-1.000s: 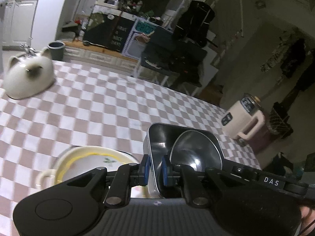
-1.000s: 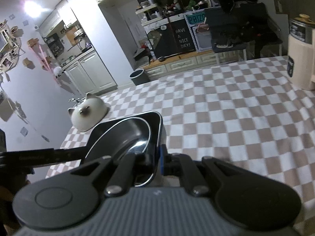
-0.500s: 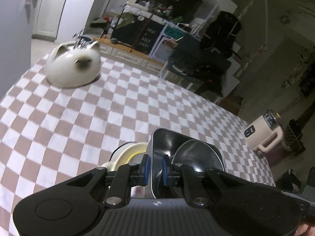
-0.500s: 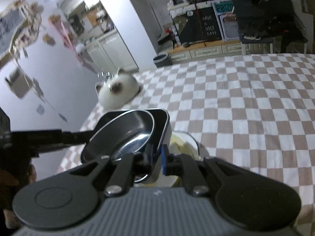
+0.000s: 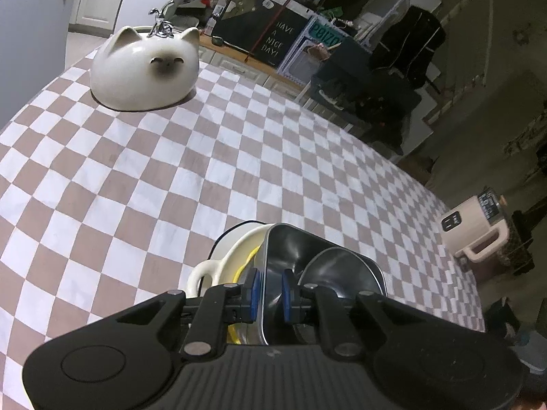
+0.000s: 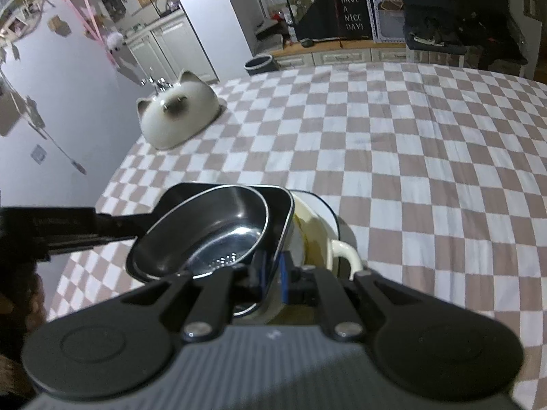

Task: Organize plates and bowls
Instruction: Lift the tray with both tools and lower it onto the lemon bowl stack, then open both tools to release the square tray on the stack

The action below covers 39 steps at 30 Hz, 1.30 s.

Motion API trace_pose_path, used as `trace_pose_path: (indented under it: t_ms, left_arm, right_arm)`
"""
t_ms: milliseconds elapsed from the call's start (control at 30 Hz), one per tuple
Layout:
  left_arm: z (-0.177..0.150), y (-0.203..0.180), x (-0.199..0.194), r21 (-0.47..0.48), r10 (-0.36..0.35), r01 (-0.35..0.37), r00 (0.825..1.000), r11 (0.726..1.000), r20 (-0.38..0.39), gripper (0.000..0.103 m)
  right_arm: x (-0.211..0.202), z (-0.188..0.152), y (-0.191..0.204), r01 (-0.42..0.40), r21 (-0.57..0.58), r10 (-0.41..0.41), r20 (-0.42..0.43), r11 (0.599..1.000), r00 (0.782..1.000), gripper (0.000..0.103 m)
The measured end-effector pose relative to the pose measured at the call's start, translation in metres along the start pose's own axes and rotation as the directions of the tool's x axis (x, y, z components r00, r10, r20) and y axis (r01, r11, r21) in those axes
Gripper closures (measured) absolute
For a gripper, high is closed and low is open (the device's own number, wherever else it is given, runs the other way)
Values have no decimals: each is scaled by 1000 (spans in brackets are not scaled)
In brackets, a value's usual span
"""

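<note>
A rectangular steel tray [image 5: 290, 256] with a round steel bowl [image 5: 342, 273] inside it sits over a cream handled dish [image 5: 218, 259] with a yellow rim. My left gripper [image 5: 270, 294] is shut on the tray's near wall. In the right wrist view my right gripper [image 6: 271, 271] is shut on the opposite wall of the tray [image 6: 280, 212]; the bowl [image 6: 212, 229] lies inside and the cream dish [image 6: 328, 239] shows underneath at the right. A white cat-shaped bowl [image 5: 147, 71] lies upside down at the table's far left, also in the right wrist view [image 6: 177, 116].
The table wears a brown and white checked cloth [image 5: 171, 171]. A cream appliance [image 5: 475, 232] stands on the floor past the table's right edge. Cabinets and a sign reading "HAVE A NICE DAY" [image 6: 352, 13] line the far wall.
Both grippers have carried the tray with the bowl over the cream dish, which now lies beneath it. The cat bowl appears closer and more central in both views.
</note>
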<state>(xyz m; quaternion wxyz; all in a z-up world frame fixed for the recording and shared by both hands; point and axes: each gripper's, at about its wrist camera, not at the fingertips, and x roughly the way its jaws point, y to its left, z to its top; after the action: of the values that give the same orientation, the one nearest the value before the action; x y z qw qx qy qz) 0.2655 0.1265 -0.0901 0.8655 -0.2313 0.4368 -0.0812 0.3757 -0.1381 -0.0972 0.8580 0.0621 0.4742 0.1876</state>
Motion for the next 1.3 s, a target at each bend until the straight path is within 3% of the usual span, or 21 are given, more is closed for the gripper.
trace_pose_path:
  t_ms: [200, 367, 833, 1000, 1300]
  left_arm:
    - [1, 1, 5, 10, -10, 10, 1000, 1000, -2, 90]
    - [-2, 3, 12, 14, 8, -7, 999, 1000, -46, 90]
    - [-2, 5, 12, 4, 16, -16, 998, 1000, -57, 89]
    - [-3, 9, 12, -10, 30, -31, 997, 999, -65, 81]
    - [-5, 9, 9, 2, 51, -51, 996, 999, -69, 75]
  right_arm:
    - [12, 0, 7, 52, -32, -53, -12, 998, 999, 93]
    - [10, 0, 4, 47, -24, -47, -18, 999, 999, 93]
    - [12, -1, 3, 27, -27, -28, -45, 999, 999, 92]
    - [13, -2, 5, 37, -39, -39, -51, 999, 998, 90]
    - [12, -2, 5, 43, -46, -46, -56, 998, 997, 84]
